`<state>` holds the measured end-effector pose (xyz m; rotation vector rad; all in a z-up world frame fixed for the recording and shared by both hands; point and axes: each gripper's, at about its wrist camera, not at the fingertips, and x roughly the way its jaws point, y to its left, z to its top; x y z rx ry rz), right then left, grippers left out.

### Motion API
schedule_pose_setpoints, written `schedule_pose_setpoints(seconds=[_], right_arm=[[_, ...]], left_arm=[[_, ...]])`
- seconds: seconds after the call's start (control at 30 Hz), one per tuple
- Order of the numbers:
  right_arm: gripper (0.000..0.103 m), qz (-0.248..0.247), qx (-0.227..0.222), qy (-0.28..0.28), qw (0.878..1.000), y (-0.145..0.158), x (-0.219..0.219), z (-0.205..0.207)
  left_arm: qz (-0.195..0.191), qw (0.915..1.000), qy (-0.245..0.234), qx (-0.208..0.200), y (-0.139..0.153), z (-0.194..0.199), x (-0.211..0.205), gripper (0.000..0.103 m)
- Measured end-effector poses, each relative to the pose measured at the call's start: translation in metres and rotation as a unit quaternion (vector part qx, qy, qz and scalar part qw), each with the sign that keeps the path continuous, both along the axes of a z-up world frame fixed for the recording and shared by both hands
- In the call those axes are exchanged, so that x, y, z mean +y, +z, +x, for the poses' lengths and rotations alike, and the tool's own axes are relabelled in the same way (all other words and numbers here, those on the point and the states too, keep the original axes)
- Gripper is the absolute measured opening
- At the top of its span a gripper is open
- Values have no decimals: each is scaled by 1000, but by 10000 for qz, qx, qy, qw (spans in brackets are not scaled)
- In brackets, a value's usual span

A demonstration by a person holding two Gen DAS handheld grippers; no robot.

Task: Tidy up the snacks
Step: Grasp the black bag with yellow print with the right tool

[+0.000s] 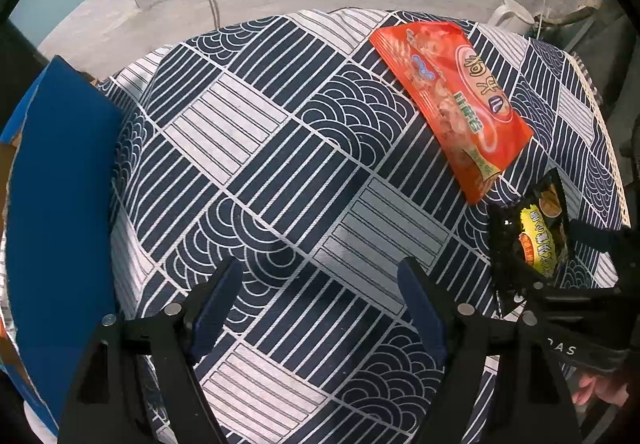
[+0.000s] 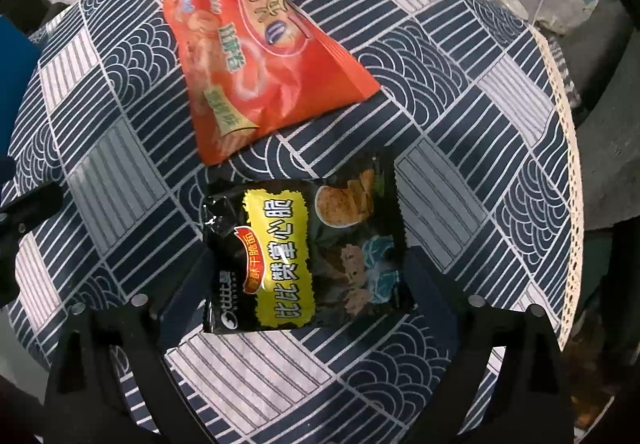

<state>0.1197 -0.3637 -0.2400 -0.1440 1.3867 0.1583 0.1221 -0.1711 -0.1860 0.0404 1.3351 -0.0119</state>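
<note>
1. Black snack packet (image 2: 304, 256) lies flat on the patterned tablecloth (image 2: 460, 55), long axis 3-to-9 o'clock, between the spread, non-pressing right gripper (image 2: 306, 276) fingers.
2. Orange snack bag (image 2: 260, 55) lies at 12 o'clock, long axis 11-to-5.
3. Left gripper (image 1: 320, 308) gapes, holding nothing.

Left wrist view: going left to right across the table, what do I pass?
Blue box → bare patterned tablecloth with the open left gripper over it → orange snack bag → black snack bag, by the right gripper.
</note>
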Motion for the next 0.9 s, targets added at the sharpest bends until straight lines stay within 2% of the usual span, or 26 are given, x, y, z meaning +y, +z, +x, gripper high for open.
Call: schedule_pose_setpoints(seconds=[0.23, 0.43, 0.5, 0.57, 0.7, 0.73, 0.77, 0.9], right_arm=[[97, 176, -35, -109, 9998, -8, -5, 4], [96, 208, -131, -68, 9997, -4, -2, 7], [90, 289, -129, -39, 9995, 0, 0, 0], [77, 235, -181, -18, 9996, 4, 1, -2], [68, 322, -255, -73, 9991, 10, -4, -5], [58, 332, -294, -113, 9990, 12, -6, -5], [54, 382, -301, -147, 9987, 13, -9, -5], [56, 619, -212, -250, 9975, 13, -18, -5]], left_arm=[[-83, 9999, 98, 100, -8, 4, 1, 81], [92, 9999, 73, 102, -14, 4, -4, 81], [93, 9999, 73, 126, -16, 5, -5, 81], [109, 9998, 62, 131, -17, 4, -5, 81], [91, 9998, 69, 151, -17, 3, -6, 81], [72, 9998, 77, 159, -17, 4, -7, 81], [61, 9998, 82, 163, -16, 4, -7, 81], [57, 9998, 40, 177, -15, 5, -9, 81]])
